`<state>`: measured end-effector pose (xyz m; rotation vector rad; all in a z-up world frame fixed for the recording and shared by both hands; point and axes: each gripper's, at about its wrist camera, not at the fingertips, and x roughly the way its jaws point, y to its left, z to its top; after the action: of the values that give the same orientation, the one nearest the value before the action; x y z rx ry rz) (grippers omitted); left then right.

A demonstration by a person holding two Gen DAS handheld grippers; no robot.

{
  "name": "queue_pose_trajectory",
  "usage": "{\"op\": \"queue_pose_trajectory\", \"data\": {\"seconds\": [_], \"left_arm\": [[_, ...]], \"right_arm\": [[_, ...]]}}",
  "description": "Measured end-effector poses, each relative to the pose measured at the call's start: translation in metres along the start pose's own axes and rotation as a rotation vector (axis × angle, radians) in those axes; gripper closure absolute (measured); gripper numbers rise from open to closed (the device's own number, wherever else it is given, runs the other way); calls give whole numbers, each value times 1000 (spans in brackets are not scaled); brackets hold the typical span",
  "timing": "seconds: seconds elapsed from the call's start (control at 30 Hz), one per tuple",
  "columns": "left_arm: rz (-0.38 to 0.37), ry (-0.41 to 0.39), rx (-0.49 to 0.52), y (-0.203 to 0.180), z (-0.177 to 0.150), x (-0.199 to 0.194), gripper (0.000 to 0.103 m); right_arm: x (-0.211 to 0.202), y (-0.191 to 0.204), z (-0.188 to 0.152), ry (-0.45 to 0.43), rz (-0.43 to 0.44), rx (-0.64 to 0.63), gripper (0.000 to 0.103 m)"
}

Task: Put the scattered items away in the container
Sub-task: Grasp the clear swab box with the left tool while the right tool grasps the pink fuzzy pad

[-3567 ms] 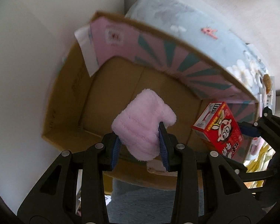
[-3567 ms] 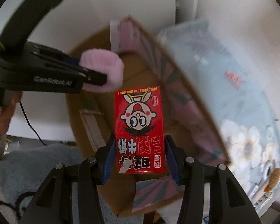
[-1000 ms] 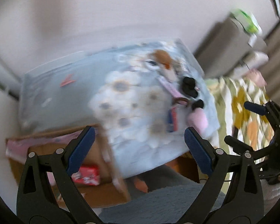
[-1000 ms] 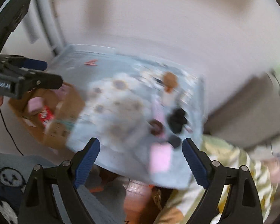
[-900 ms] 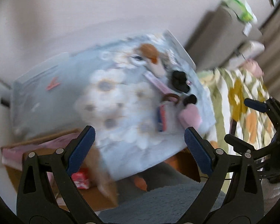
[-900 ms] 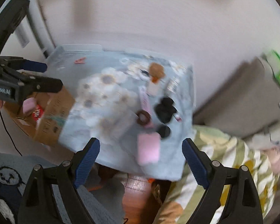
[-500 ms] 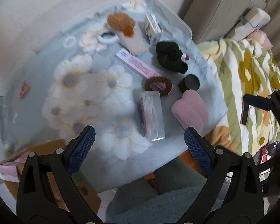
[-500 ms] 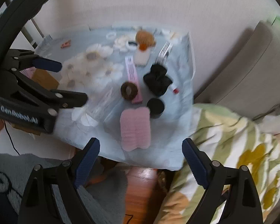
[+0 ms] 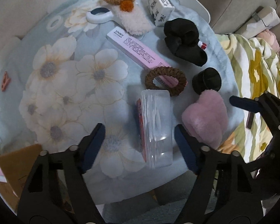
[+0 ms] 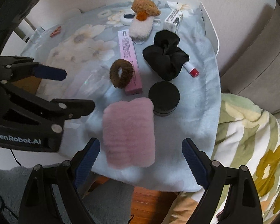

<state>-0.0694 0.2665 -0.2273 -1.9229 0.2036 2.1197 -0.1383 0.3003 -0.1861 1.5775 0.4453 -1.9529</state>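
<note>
**Log:** Left gripper spread wide, holding nothing; I have it above the clear plastic case, lower centre of the left wrist frame, between the fingers but not touched.

**Check:** Right side?

**Log:** Right gripper likewise released and empty; pink fuzzy pad sits centre-low in the right wrist frame, touching the black round jar at its upper right; brown hair tie lies across the pink box.

**Check:** Container?

**Log:** Cardboard box, lower left of the left wrist frame, beside the flowered cloth; black scrunchie upper right.
</note>
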Motion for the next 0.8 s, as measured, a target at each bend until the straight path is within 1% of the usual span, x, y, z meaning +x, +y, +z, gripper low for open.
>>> {"op": "queue_pose_trajectory", "data": {"seconds": [0.03,0.07,0.13,0.17,0.23,0.3,0.43,0.67,0.8], "left_arm": [[-4,9,-2,1,0,3,43],[-12,21,-8,3,1,6,45],[-38,34,-32,6,1,9,58],[-44,35,-42,8,0,10,61],[-45,26,-46,8,0,9,73],[-56,27,-45,7,0,7,79],[-52,18,-30,5,-1,5,80],[-36,10,-37,3,-1,-3,80],[-48,4,-38,3,-2,-11,80]], "right_arm": [[3,0,0,4,-1,0,28],[6,-1,0,12,0,2,31],[12,-1,-1,30,8,0,40],[11,0,-2,26,4,-9,42],[10,5,-1,23,4,-29,54],[8,8,-1,19,17,-35,62],[6,9,-2,18,24,-28,63],[0,2,-6,6,40,-24,67],[-6,5,-9,0,43,-26,67]]}}
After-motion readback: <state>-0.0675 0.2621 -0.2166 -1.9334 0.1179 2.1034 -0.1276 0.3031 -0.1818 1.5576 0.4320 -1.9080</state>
